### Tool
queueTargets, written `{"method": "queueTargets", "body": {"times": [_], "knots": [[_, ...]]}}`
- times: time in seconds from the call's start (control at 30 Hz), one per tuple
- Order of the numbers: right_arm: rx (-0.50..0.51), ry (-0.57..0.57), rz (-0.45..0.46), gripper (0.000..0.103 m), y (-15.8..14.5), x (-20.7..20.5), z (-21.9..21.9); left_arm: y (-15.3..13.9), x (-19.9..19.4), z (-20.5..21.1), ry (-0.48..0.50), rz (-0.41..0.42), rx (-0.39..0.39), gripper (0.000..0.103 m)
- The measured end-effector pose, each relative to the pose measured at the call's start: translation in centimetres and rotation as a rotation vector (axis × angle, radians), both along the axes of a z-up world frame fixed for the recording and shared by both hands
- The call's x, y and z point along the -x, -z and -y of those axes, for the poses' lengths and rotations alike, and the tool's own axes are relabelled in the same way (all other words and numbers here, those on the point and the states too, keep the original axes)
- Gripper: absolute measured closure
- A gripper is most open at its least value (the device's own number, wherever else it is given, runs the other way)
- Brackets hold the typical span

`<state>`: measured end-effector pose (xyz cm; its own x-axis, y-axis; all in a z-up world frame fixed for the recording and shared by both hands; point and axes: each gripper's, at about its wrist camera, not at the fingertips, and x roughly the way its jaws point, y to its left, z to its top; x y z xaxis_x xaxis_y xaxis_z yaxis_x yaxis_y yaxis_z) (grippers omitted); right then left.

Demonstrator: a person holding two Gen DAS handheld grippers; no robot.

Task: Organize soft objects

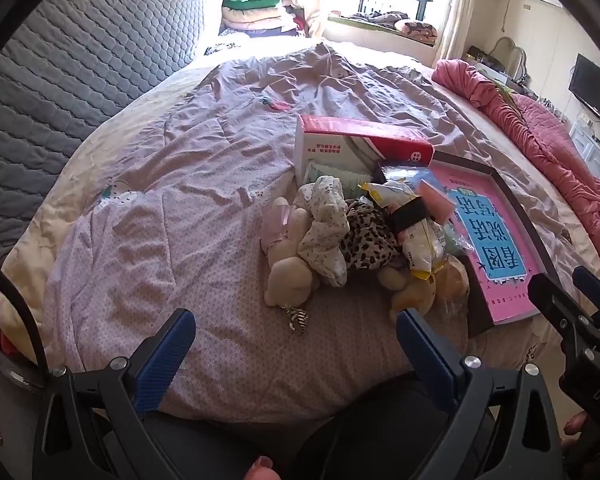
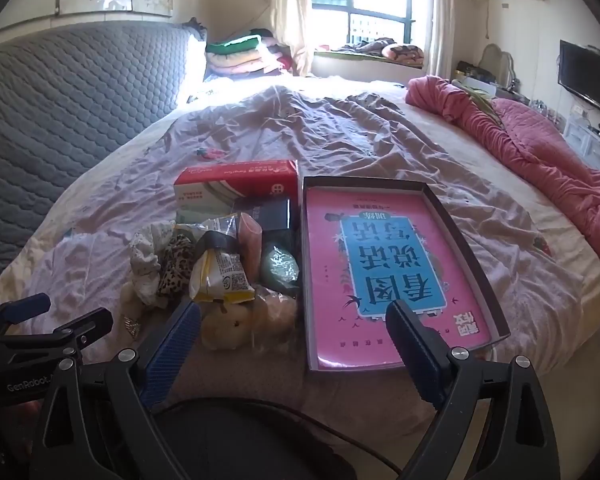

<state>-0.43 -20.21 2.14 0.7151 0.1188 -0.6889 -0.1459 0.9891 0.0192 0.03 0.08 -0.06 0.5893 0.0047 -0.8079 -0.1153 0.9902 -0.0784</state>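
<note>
A heap of soft things lies on the bed: a cream plush rabbit (image 1: 290, 268), a white dotted cloth (image 1: 326, 228), a leopard-print cloth (image 1: 366, 242) and a yellow plush toy (image 1: 416, 294). The same heap shows in the right wrist view, with the dotted cloth (image 2: 146, 254), leopard cloth (image 2: 176, 266) and yellow plush (image 2: 228, 326). A snack packet (image 2: 220, 276) lies on top. My left gripper (image 1: 296, 340) is open and empty, just short of the heap. My right gripper (image 2: 294, 330) is open and empty, over the near edge of the heap and the box.
A dark shallow box holding a pink and blue book (image 2: 384, 276) lies right of the heap. A red and white carton (image 2: 236, 186) stands behind it. A pink quilt (image 2: 540, 160) is bunched at the right bed edge. A grey quilted headboard (image 2: 60, 100) stands on the left.
</note>
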Motion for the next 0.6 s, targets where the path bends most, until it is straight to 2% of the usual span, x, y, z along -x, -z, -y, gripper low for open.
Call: {"method": "queueTargets", "body": {"times": [0.6], "knots": [[-0.022,-0.003,-0.011,0.009,-0.04,-0.24,0.19,0.28,-0.1,0.0,0.01,-0.001,-0.001,0.002]]}}
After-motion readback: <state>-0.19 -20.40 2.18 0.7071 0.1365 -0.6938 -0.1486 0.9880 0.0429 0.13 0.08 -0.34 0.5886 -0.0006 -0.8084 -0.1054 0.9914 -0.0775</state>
